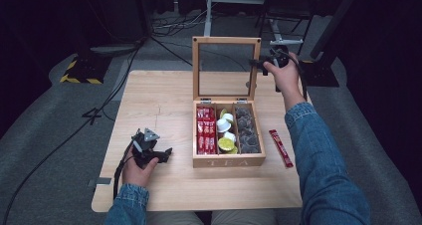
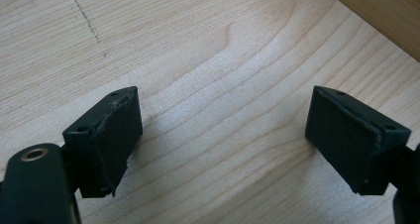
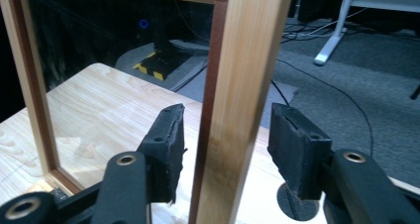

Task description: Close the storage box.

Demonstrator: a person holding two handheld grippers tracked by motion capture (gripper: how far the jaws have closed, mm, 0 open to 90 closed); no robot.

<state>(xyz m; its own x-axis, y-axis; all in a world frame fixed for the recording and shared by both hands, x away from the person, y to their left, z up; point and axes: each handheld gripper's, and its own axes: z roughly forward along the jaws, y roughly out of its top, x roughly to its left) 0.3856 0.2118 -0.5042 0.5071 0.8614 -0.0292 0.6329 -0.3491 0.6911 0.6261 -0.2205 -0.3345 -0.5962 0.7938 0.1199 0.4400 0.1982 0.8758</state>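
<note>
- Step in hand, as I read it: the right claw (image 3: 225, 149) is taking hold of the lid (image 1: 226, 68) of the tea box (image 1: 228, 160) by its right-hand frame bar, most likely to swing it shut.
- In the right gripper view that bar stands between the two jaws, which are about half open with daylight on both sides. So it straddles the wood and isn't pinching it yet.
- To do it well I'd centre the bar between the pads before squeezing, and grip wood only, staying off the clear pane.
- Then follow the hinge arc down instead of pushing straight, or the box could skid on the bench (image 1: 149, 100).
- The left claw (image 2: 223, 135) is spread wide over bare wood, holding nothing. It sits near the box's front left corner, so it could steady the box.
- Looks: pale wooden box in the middle of the bench, "TEA" on the front, lid standing upright at the back with a see-through window.
- Three compartments: red sachets left, little round pods in the middle, dark pods right.
- One loose red sachet (image 1: 280, 148) lies just right of the box.
</note>
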